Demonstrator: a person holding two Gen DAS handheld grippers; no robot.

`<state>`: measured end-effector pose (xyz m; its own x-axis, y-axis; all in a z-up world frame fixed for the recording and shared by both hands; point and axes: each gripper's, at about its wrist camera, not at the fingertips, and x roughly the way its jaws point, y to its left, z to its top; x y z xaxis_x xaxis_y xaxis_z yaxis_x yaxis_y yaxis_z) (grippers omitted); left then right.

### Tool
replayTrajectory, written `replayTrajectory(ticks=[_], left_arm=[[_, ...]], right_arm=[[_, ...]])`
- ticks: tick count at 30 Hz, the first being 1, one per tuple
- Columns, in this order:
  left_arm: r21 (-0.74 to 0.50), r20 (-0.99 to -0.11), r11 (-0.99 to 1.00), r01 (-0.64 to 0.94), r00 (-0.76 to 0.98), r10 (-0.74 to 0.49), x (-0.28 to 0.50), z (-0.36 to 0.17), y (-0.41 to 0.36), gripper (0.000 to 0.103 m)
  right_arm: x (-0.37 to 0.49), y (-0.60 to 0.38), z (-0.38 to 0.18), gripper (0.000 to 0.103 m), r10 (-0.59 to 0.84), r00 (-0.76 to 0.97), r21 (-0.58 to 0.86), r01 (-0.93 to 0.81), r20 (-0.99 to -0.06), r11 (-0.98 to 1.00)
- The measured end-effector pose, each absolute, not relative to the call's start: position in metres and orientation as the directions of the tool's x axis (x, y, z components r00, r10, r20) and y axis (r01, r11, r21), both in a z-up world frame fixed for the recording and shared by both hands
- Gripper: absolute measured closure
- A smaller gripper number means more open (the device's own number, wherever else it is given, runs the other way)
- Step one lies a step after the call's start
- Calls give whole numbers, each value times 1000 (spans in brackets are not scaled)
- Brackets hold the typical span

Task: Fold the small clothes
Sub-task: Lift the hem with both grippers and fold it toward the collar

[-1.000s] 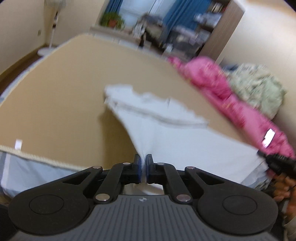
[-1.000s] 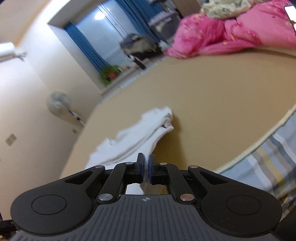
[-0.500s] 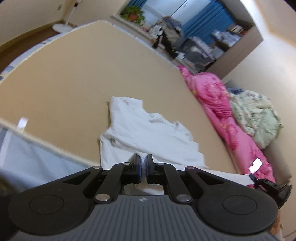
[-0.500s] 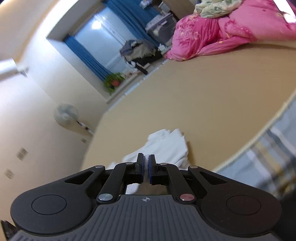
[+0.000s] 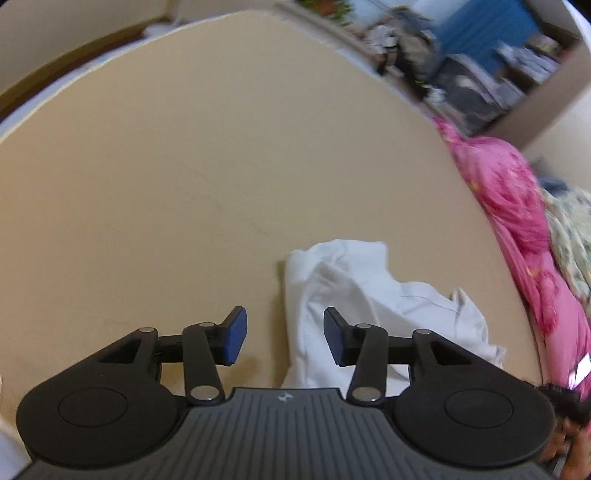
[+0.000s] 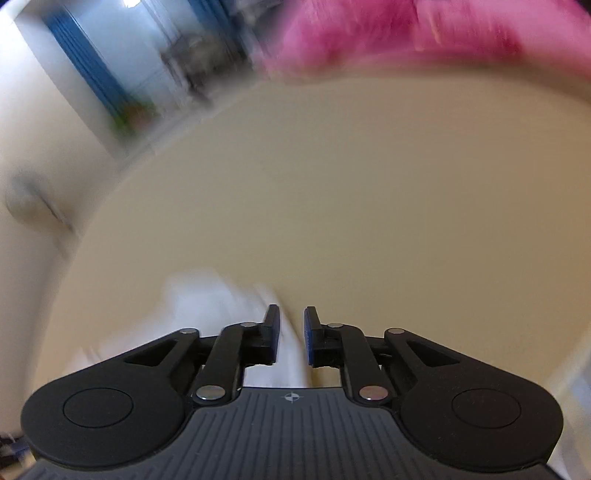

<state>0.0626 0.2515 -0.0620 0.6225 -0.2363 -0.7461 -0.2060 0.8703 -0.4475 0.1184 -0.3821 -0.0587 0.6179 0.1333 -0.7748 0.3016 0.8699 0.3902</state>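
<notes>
A small white garment (image 5: 354, 295) lies crumpled on the tan bed surface (image 5: 184, 166). My left gripper (image 5: 284, 338) is open and empty, its jaws wide apart just above the garment's near left edge. In the blurred right wrist view the garment (image 6: 221, 306) lies just ahead and left of my right gripper (image 6: 291, 334), whose jaws stand a little apart with white cloth showing in the gap below them. I cannot tell whether that cloth touches the fingers.
A pink blanket (image 5: 517, 221) and a floral bundle (image 5: 572, 236) lie along the bed's right side; the pink blanket also shows in the right wrist view (image 6: 424, 37). Blue curtains (image 5: 480, 29) and cluttered furniture stand beyond the far edge. A phone (image 5: 580, 369) glows at right.
Both grippers have opened and let go of the garment, which dropped into a crumpled heap on the bed. Both cameras have tilted down towards the surface.
</notes>
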Motion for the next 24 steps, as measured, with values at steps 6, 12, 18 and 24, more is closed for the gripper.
replayTrajectory(ticks=[6, 12, 18, 24], left_arm=[[-340, -797, 930, -138, 567, -208, 81, -76, 234, 51], [-307, -802, 947, -93, 561, -205, 105, -85, 209, 51], [-278, -795, 958, -75, 578, -185, 118, -89, 189, 58], [-264, -723, 962, -65, 673, -153, 124, -70, 184, 98]], right_arm=[[132, -364, -67, 80, 171, 631, 350, 171, -757, 921], [153, -342, -79, 69, 196, 609, 322, 103, -768, 941], [172, -322, -85, 75, 147, 622, 234, 60, -770, 970], [177, -318, -68, 103, 114, 744, 256, 79, -658, 963]])
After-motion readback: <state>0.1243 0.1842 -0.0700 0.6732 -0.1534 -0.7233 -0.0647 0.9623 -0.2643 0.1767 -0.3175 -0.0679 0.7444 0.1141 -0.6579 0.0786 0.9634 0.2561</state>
